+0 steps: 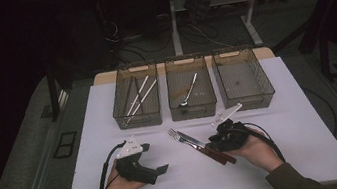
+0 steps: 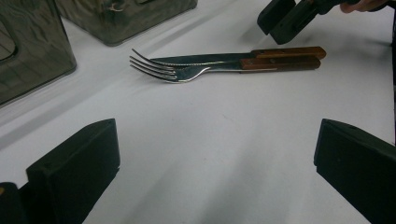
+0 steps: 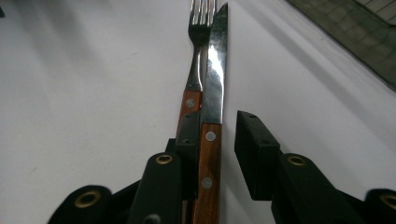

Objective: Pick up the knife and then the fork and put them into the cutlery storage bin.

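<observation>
A knife [image 3: 211,116] and fork [image 3: 195,60] lie side by side on the white table [image 1: 282,123], in front of three bins [image 1: 191,93]. The right gripper [image 3: 217,144] straddles the knife handle, jaws narrowed; the left one touches it, the right stands just clear. The left gripper [image 2: 215,172] rests apart, jaws spread wide over bare table.

A lab or test room is being suggested by a white table [image 1: 287,157] being set on grey carpet in a darkened space, with cables [image 1: 120,38] being left trailing at eleven o'clock and a desk frame [image 1: 173,18] being seen at twelve.
</observation>
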